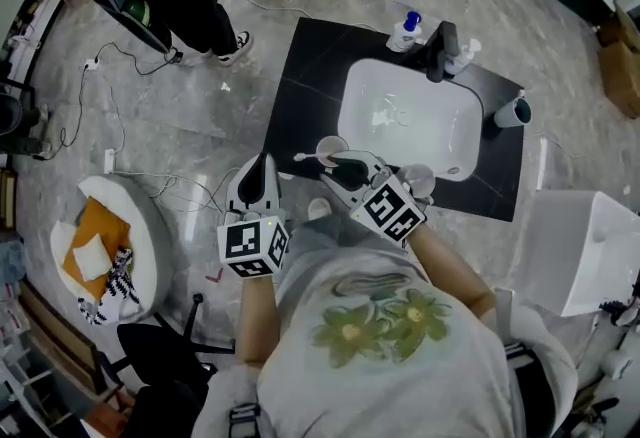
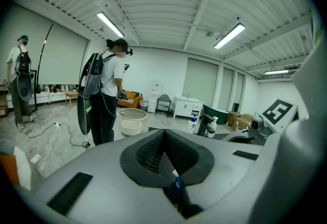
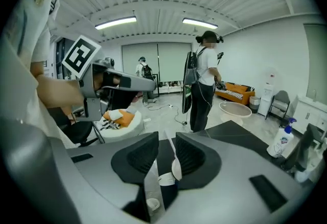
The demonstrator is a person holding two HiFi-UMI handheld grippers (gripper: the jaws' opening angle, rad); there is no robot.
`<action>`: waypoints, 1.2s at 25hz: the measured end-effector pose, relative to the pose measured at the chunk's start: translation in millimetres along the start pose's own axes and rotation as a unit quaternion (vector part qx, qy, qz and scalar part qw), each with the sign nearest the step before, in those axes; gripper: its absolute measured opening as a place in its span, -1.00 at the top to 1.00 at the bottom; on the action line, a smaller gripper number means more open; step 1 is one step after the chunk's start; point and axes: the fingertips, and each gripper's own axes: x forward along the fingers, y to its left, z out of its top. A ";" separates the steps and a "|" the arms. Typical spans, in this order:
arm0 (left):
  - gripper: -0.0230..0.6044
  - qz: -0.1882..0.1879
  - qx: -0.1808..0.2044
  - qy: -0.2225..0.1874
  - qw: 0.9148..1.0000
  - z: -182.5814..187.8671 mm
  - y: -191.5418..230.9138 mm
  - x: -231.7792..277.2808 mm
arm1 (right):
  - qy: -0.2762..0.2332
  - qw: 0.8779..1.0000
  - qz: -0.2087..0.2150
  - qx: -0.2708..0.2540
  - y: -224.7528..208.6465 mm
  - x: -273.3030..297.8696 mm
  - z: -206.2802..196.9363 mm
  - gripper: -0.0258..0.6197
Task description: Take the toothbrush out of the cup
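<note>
Head view: black bench (image 1: 310, 76) with a white sink (image 1: 420, 141) set in it. The bench's near edge sits right at the person's body, with open floor to its left. The right tongs (image 1: 338, 166) are over the near left corner of the sink. The toothbrush (image 1: 308, 158) sticks out sideways from their tips, clear of the cup (image 1: 330, 146), which stands just beside them on the bench. The cup is partly covered by the tongs. The left tongs (image 1: 261, 164) hang off the bench's left edge over the floor, near the right ones but apart from them. A faucet (image 1: 440, 51) and a soap bottle (image 1: 406, 31) are at the far rim, well away.

Left gripper view: the left tongs (image 2: 164, 133) are closed pad to pad with nothing between them. The toothbrush and cup are out of frame. A standing person (image 2: 107, 95) and a tub (image 2: 132, 119) are on the open floor ahead.

Right gripper view: the right tongs (image 3: 164, 141) are narrowed onto the toothbrush (image 3: 172, 154), which lies along one pad. Contact with the other pad is hard to make out. The brush's near end is cut off by the tongs' body. The bench edge (image 3: 230, 136) runs just ahead, with floor beyond it.
</note>
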 end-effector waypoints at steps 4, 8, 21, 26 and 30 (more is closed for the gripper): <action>0.87 -0.016 0.002 0.013 1.000 -2.0 18.0 15.2 | 0.033 0.999 -0.001 -0.016 -3.2 25.0 -9.9 0.65; 0.87 -0.032 0.004 0.024 0.999 -4.6 29.9 29.0 | 0.060 0.997 -0.018 -0.036 -14.7 45.6 -19.6 0.65; 0.87 -0.052 0.003 0.046 0.998 -21.0 49.4 48.3 | 0.118 0.991 -0.032 -0.059 -20.6 81.6 -45.2 0.65; 0.87 -0.052 0.000 0.045 0.998 -22.2 54.1 48.3 | 0.122 0.990 -0.037 -0.064 -21.4 82.3 -48.2 0.70; 0.87 -0.055 0.000 0.045 0.998 -21.7 53.6 48.7 | 0.114 0.991 -0.038 -0.063 -22.2 79.7 -44.2 0.74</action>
